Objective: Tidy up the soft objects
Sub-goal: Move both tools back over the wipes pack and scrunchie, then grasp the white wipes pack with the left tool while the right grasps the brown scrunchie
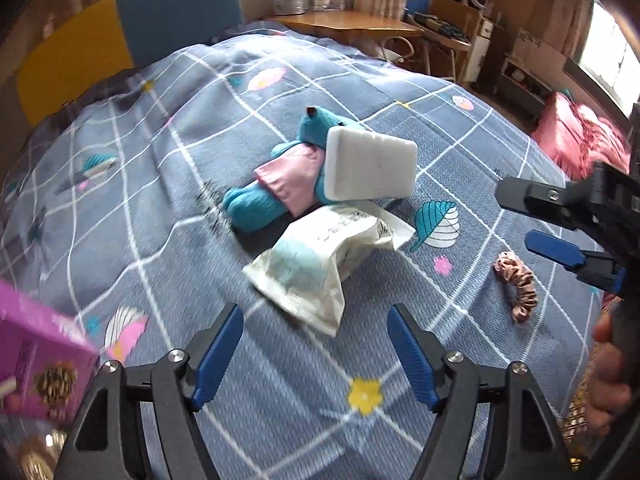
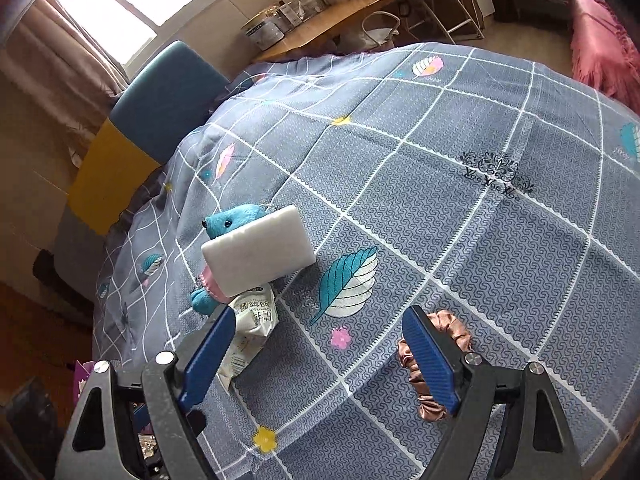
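Observation:
A teal plush bear (image 1: 256,204) in a pink dress lies on the bed. A white sponge block (image 1: 370,164) leans on the bear. A white tissue pack (image 1: 320,264) lies in front of them. A pink satin scrunchie (image 1: 518,286) lies to the right. My left gripper (image 1: 316,354) is open and empty, just short of the tissue pack. My right gripper (image 2: 320,354) is open and empty; it also shows in the left wrist view (image 1: 536,220). In the right wrist view I see the bear (image 2: 234,220), sponge (image 2: 260,256), tissue pack (image 2: 250,328) and the scrunchie (image 2: 450,334), partly hidden behind the right finger.
The grey-blue checked bedspread (image 1: 280,380) covers the bed. A purple box (image 1: 36,364) sits at the left edge. A blue and yellow headboard (image 1: 168,12), a wooden desk (image 1: 352,24) with containers and a pink cloth (image 1: 580,140) lie beyond the bed.

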`<state>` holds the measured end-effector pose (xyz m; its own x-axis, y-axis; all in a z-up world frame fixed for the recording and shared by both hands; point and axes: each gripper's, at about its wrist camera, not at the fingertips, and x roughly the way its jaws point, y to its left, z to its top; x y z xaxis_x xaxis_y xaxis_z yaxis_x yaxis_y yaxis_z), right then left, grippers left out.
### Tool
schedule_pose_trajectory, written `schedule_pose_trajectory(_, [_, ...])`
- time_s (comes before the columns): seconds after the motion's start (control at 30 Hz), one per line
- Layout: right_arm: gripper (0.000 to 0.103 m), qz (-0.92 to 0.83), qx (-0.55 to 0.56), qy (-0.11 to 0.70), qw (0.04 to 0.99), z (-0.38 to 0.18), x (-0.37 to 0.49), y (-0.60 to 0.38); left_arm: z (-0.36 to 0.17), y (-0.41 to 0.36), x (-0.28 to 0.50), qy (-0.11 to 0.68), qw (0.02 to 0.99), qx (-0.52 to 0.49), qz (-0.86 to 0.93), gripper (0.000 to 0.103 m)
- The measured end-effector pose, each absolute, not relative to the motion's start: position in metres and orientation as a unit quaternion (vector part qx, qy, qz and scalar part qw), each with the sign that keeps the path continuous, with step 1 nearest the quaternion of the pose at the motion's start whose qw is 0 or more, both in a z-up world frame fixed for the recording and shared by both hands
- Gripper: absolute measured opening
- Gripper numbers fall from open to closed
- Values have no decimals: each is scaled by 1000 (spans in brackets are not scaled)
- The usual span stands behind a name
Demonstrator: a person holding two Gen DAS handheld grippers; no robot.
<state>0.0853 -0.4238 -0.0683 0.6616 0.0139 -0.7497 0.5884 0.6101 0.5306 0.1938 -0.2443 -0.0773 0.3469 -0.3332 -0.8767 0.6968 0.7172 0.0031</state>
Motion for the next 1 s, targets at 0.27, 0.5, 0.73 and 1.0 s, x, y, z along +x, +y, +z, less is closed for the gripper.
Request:
schedule_pose_trajectory(0.27, [87, -152, 434, 378, 803, -74, 87, -426, -102, -272, 234, 487, 769, 221, -349, 81])
schedule_pose_trajectory(0.5, [87, -141, 444, 383, 797, -78, 89, -426, -116, -285, 242, 491, 758, 221, -367, 75])
schedule_pose_trajectory(0.73, [87, -146, 433, 383, 803, -77, 90, -423, -113, -278, 228, 484, 767, 213, -364, 52])
schedule_pose_trajectory(1.0, [87, -156, 430, 377, 805, -76, 89, -428, -108, -235, 189, 513, 788, 191, -284, 51])
